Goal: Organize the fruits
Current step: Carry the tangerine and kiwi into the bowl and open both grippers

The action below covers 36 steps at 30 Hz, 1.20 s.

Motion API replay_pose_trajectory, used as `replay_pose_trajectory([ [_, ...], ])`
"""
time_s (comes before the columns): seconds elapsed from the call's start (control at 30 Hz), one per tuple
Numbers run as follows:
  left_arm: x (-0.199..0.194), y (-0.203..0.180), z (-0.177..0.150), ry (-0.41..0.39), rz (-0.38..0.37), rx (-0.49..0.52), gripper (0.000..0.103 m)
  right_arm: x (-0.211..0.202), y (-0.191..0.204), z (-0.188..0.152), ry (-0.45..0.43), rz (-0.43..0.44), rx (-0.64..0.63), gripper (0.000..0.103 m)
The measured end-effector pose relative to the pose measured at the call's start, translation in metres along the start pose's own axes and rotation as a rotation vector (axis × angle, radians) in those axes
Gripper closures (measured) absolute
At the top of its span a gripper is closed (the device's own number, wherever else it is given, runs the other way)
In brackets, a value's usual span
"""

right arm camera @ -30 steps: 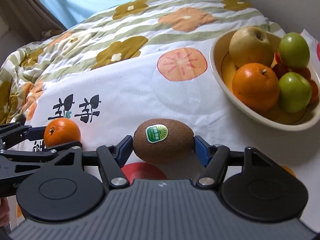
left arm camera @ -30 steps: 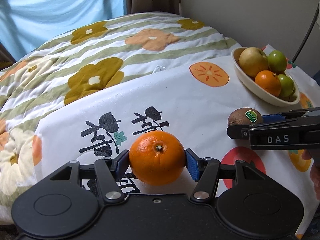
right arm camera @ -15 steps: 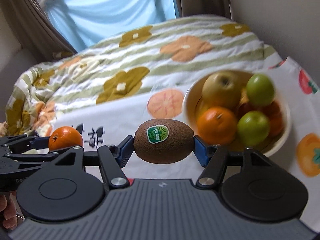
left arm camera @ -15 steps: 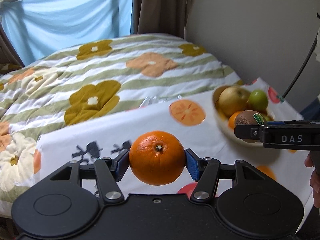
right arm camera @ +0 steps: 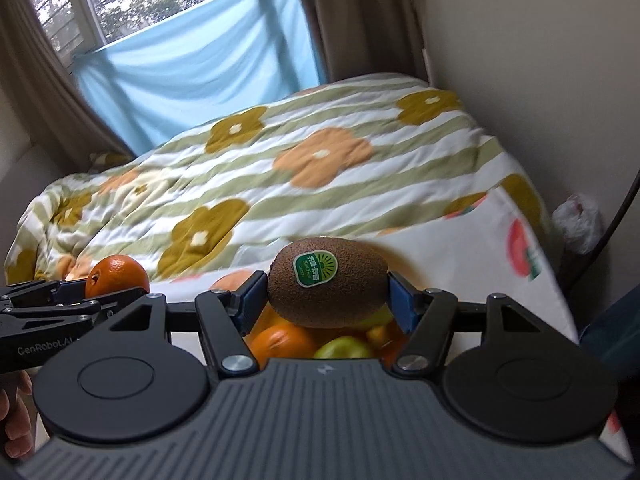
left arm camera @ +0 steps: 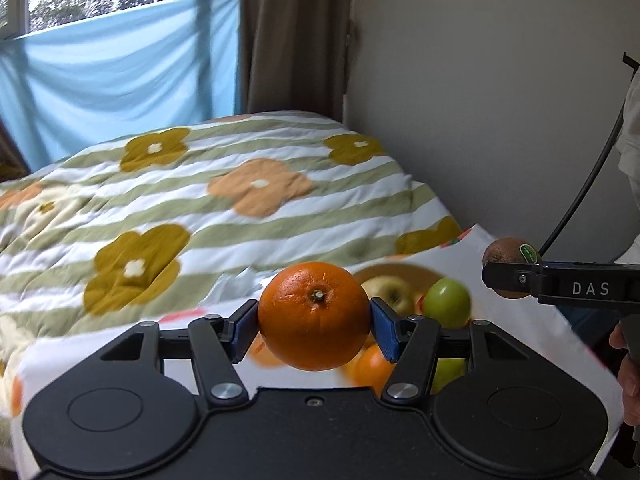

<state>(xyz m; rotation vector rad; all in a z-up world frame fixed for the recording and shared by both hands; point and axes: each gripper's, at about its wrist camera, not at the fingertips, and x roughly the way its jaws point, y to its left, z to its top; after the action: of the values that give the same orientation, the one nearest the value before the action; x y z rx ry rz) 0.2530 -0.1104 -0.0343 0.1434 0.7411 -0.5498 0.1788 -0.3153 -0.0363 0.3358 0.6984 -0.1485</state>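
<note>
Floral-quilted bed [left arm camera: 240, 200] behind; left hand-held gripper [left arm camera: 314, 316] clamps orange [left arm camera: 314, 314], right hand-held gripper [right arm camera: 327, 292] clamps kiwi [right arm camera: 326, 282] above fruit bowl [left arm camera: 394, 272] at lower centre; lower each gently, releasing into gaps.

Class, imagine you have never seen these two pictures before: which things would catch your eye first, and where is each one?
The bright orange stands out at once, clamped between the blue pads of the left gripper in mid-air. Next is the brown kiwi with its green sticker, held the same way in the right gripper just above the fruit bowl. Behind both spreads the striped flower-patterned quilt on the bed.
</note>
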Motion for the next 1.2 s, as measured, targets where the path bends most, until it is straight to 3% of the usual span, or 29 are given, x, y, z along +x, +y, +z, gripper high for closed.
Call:
replay_pose_trajectory([
  [0.3,0.073,-0.046,0.037,0.026,-0.043,0.044,0.04,0.02,-0.061,0.023,0.009,-0.013,0.019,0.024],
  [0.63,0.147,-0.076,0.047,0.106,-0.068,0.071,0.04,0.047,-0.099,0.028,0.044,-0.012,0.04,0.024],
  [0.93,0.171,-0.088,0.043,0.163,-0.073,0.086,0.039,0.059,-0.111,0.029,0.063,-0.005,0.054,0.024],
  [0.97,0.169,-0.089,0.043,0.153,-0.071,0.088,0.033,0.059,-0.112,0.029,0.065,-0.004,0.057,0.024],
  [1.0,0.167,-0.089,0.044,0.14,-0.067,0.09,0.021,0.06,-0.112,0.029,0.066,-0.004,0.059,0.024],
  [1.07,0.159,-0.087,0.046,0.108,-0.054,0.085,0.013,0.06,-0.112,0.029,0.066,-0.003,0.063,0.024],
  [1.2,0.144,-0.076,0.048,0.085,-0.029,0.059,0.013,0.06,-0.112,0.03,0.063,-0.002,0.062,0.024],
])
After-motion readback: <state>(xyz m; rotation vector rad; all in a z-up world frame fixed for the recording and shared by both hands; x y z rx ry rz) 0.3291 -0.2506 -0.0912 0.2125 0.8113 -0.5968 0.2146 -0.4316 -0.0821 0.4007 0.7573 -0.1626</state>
